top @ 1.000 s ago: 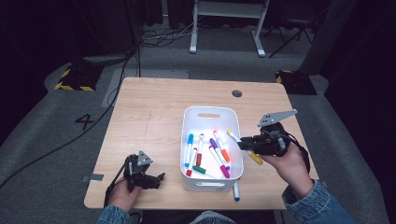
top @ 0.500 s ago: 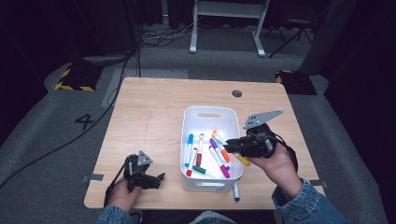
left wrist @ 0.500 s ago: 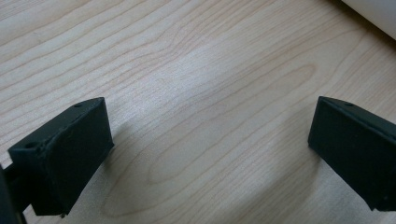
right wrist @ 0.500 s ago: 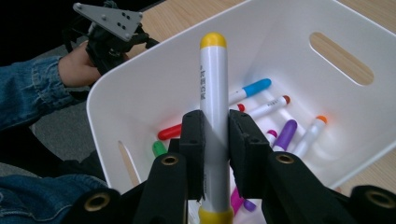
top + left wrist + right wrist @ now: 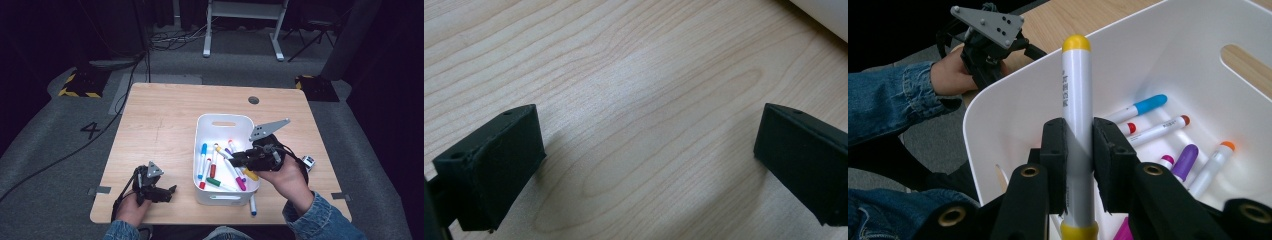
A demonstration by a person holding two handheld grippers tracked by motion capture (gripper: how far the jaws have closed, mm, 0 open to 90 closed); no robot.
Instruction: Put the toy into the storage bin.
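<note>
My right gripper (image 5: 236, 159) hovers over the white bin (image 5: 223, 119), shut on a white marker with yellow ends (image 5: 251, 175). In the right gripper view the marker (image 5: 1076, 95) stands straight up between the pads (image 5: 1055, 150), its yellow cap above the bin's near wall (image 5: 1013, 115). Several markers lie in the bin: a blue one (image 5: 202, 154), a green one (image 5: 215, 182), red, pink and purple ones. My left gripper (image 5: 169, 192) rests low on the table's front left, open. In the left gripper view its gripper (image 5: 649, 160) has only bare wood between the fingers.
A blue-tipped marker (image 5: 252, 205) lies on the table just in front of the bin. A small white object (image 5: 308, 161) sits near the table's right edge. The bin's corner (image 5: 824, 15) is close to the left gripper. The far half of the wooden table (image 5: 175, 110) is bare.
My right gripper has carried the yellow marker leftward, from beside the bin's right wall to above its inside. The left gripper has kept still.
</note>
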